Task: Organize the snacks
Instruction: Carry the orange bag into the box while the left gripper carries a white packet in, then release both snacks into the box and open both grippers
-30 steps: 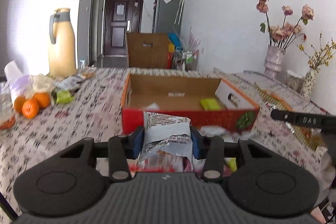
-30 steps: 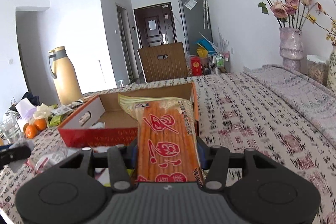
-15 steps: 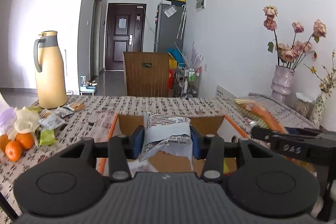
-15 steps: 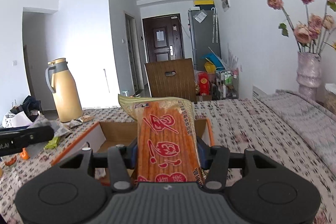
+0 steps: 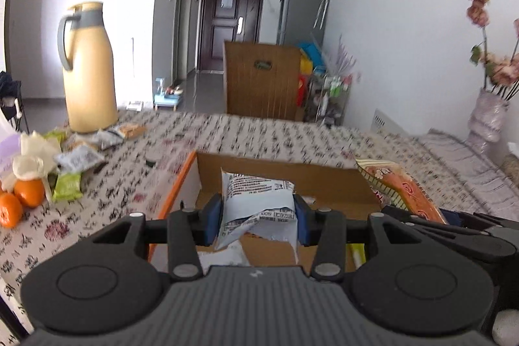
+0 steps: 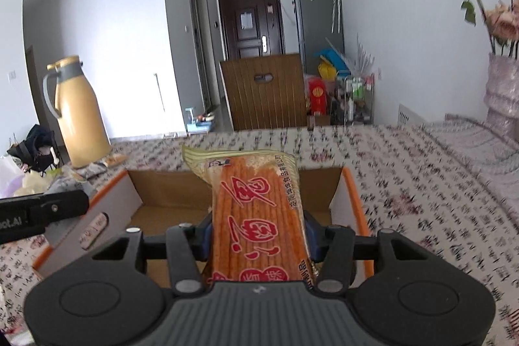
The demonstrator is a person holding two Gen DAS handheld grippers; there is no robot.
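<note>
Left tool point(image 5: 258, 218): clenched on a pale blue-white snack packet point(image 5: 256, 200), its blue pads pressed on both sides of it.
Snack packet: crumpled, held upright over the open cardboard box point(image 5: 279, 175); its lower end was hidden behind the tool body, and the print was too small to read.
Right tool point(image 6: 258, 232): clenched on a long orange stick-snack pack point(image 6: 258, 209) with red characters, also held over the box point(image 6: 168, 184).
Stick-snack pack: its bottom end was cut off by the tool body; in the left view only its top end point(image 5: 399, 184) showed, at the right.
Box: orange rim, brown inside; it stood on the bench point(image 5: 259, 132) with the patterned cloth. The contents were mostly hidden; one yellow-green piece point(image 5: 356, 255) and some white wrapping showed, hard to identify.
Bench, left side: loose small packets point(image 5: 79, 156), oranges point(image 5: 29, 192) partly cut off by the edge, and a tall yellow thermos jug point(image 5: 87, 67), slightly blurred.
Bench, right side: a vase point(image 6: 502, 93) with dried flowers, cut off by the frame.
</note>
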